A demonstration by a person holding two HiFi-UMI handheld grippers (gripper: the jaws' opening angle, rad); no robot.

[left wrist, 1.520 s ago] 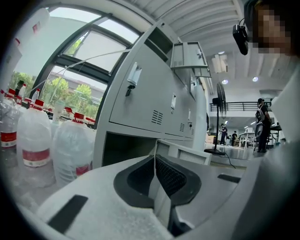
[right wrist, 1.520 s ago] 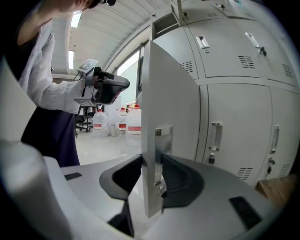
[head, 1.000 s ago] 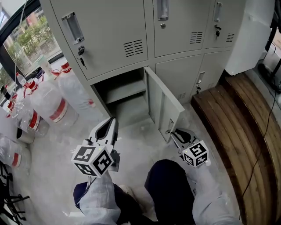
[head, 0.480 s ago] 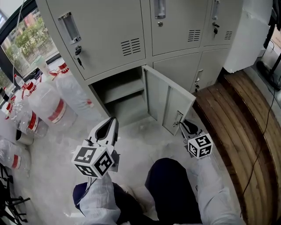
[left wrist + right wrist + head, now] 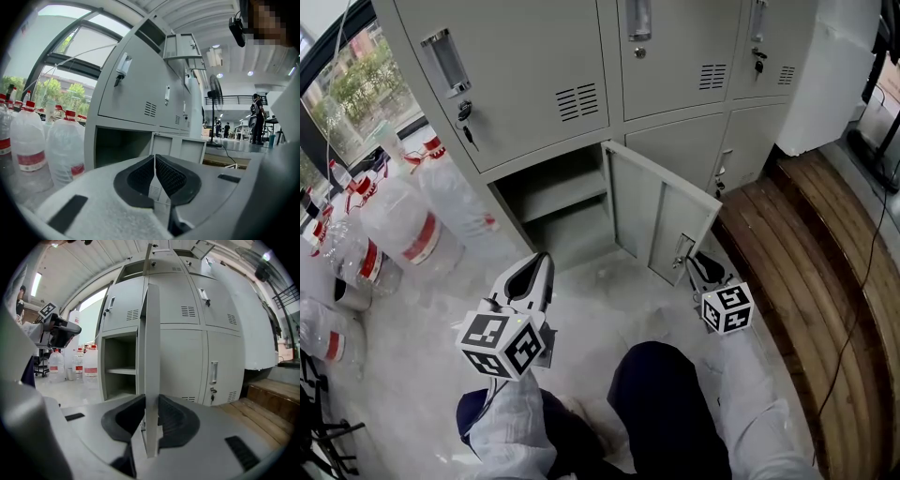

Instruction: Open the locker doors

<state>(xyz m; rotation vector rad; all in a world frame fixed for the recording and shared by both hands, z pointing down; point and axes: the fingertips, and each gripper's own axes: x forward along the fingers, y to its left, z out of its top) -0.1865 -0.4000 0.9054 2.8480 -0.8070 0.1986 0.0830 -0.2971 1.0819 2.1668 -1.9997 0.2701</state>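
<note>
The bottom-left locker (image 5: 558, 202) stands open, with a shelf inside. Its grey door (image 5: 661, 220) is swung out toward me. My right gripper (image 5: 696, 263) is shut on the door's free edge, by the latch. In the right gripper view that edge (image 5: 151, 333) runs upright between the pads, with my right gripper (image 5: 151, 416) pinching it. My left gripper (image 5: 539, 264) hovers low over the floor in front of the open compartment. In the left gripper view the pads of the left gripper (image 5: 154, 161) meet with nothing between them.
Closed lockers (image 5: 525, 84) with keys in their locks stand above and to the right. Several large water bottles (image 5: 403, 220) crowd the floor at left. A wooden step (image 5: 806, 253) with a cable lies to the right. My knees (image 5: 666, 394) are below.
The door has swung further out to the right, and my right gripper has gone right with it. The left gripper has stayed put.
</note>
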